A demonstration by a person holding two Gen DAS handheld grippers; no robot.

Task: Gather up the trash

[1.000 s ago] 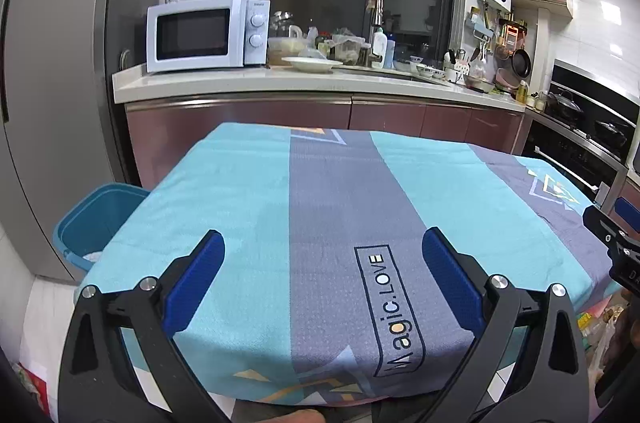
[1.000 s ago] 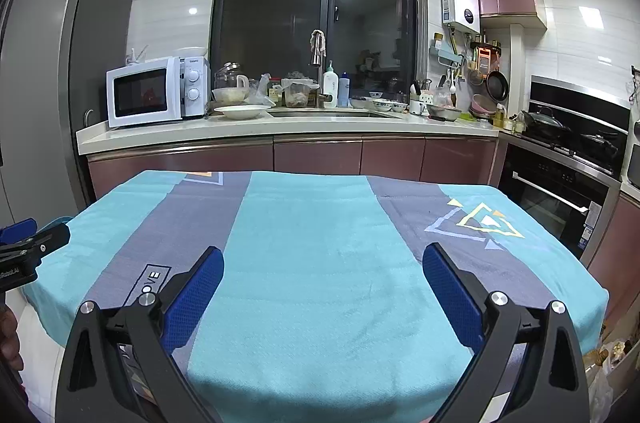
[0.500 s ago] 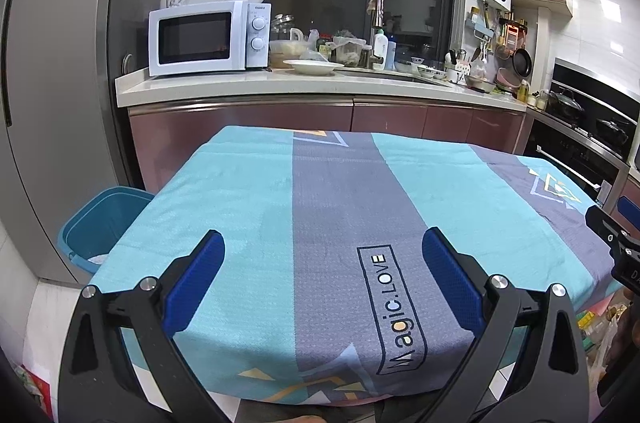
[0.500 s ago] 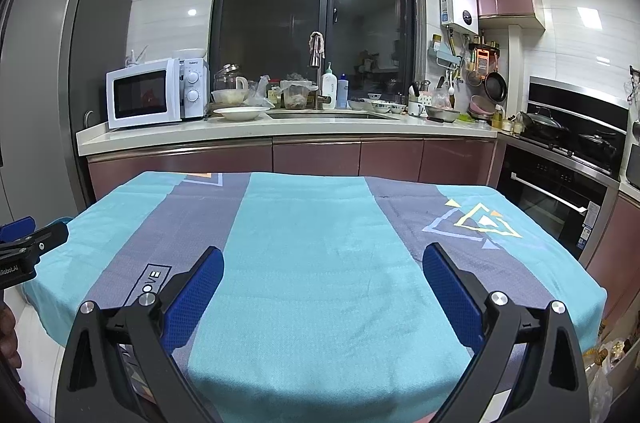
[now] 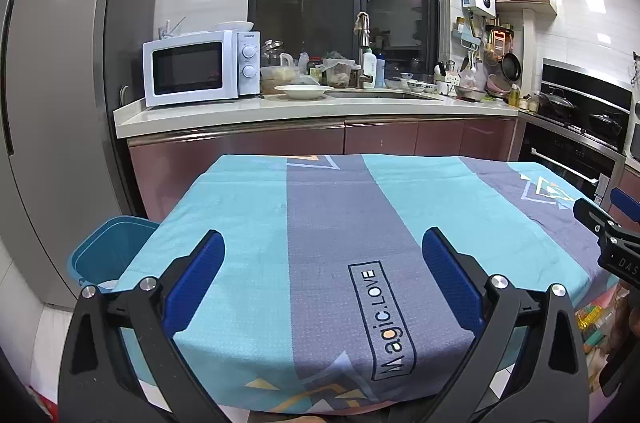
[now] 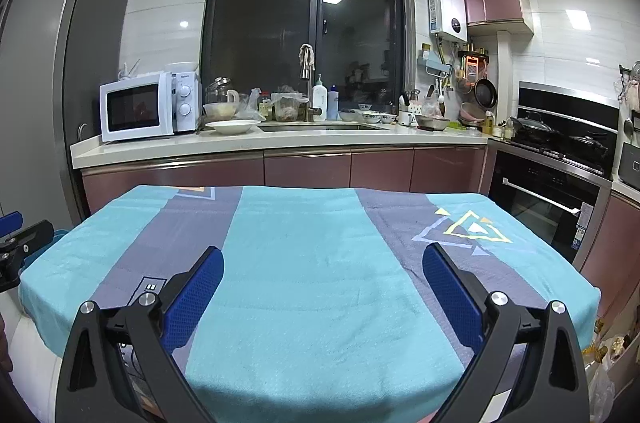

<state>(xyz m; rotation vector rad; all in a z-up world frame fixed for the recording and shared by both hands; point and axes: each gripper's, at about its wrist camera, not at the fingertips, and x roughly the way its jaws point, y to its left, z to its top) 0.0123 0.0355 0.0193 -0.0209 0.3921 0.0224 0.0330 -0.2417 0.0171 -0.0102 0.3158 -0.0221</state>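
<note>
Both hand-held grippers (image 5: 322,247) (image 6: 322,265) gape above the tablecloth (image 5: 320,207).

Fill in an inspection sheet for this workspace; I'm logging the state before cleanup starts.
Surface: table under a teal and grey cloth, nothing lying on it.
Job's things: blue bin on the floor by the table's left edge; no trash seen on the table.
Clutter: packets low at the table's right side, too blurred to identify.
Grippers: left gripper open, empty; right gripper open, empty.
Cables: nothing seen.
Surroundings: counter with microwave, plate, sink clutter; fridge left; oven right.
</note>
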